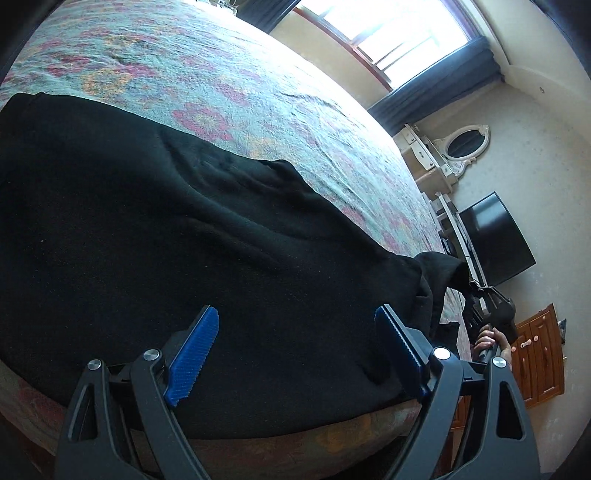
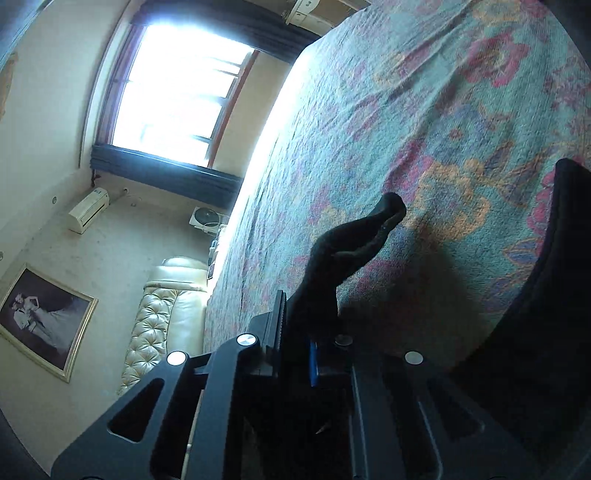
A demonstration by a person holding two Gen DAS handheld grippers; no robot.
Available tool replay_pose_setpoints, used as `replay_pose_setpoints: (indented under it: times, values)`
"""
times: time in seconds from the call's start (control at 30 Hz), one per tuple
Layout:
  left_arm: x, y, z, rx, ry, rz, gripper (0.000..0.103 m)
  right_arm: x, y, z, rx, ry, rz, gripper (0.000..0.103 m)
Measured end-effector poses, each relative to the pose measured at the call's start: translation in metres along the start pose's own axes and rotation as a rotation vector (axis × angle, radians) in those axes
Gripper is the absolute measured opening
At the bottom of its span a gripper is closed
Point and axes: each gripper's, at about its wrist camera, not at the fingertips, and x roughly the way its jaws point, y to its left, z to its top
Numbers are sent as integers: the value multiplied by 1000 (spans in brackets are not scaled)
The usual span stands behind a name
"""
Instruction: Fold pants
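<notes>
Black pants (image 1: 166,258) lie spread over the near part of a bed with a floral cover (image 1: 240,92). My left gripper (image 1: 295,350) is open, its blue pads (image 1: 192,350) wide apart just above the pants near the bed's front edge, holding nothing. My right gripper (image 2: 295,332) is shut on a bunched corner of the pants (image 2: 343,251), lifted above the cover (image 2: 424,110). In the left wrist view the right gripper (image 1: 491,306) shows at the right, pulling that end of the pants (image 1: 439,273) up. More black cloth (image 2: 546,295) fills the right edge.
A bright window with dark curtains (image 1: 424,33) is beyond the bed. A television (image 1: 495,236), a white mirror (image 1: 465,144) and a wooden cabinet (image 1: 535,354) stand along the wall. The right wrist view shows a cream tufted sofa (image 2: 166,314) and a framed picture (image 2: 44,321).
</notes>
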Motion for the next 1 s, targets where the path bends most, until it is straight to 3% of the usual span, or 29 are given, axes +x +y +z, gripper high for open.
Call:
replay_pose_setpoints:
  times: [0.2,0.37,0.43,0.5,0.63,0.83,1.0]
  values:
    - [18,-29,-8,9,27,-52,85,-80,-14,19,-50,-3,-41,10]
    - [32,-52,-17,36,59,-69,85,-136,-82,20,0,11,-135,10]
    - [38,-61,-20,46,75,-68,85,-144,-110,12,72,17,-134,16]
    - [37,-65,-24,53,90,-65,85,-158,-134,4,180,10,-85,38]
    - [43,-70,-28,53,106,-60,85,-182,-167,-16,324,0,7,46]
    - [57,-80,-36,43,118,-47,85,-179,-184,-23,335,-25,40,47]
    - [58,-79,-42,50,126,-40,85,-156,-161,-8,235,-44,-23,62]
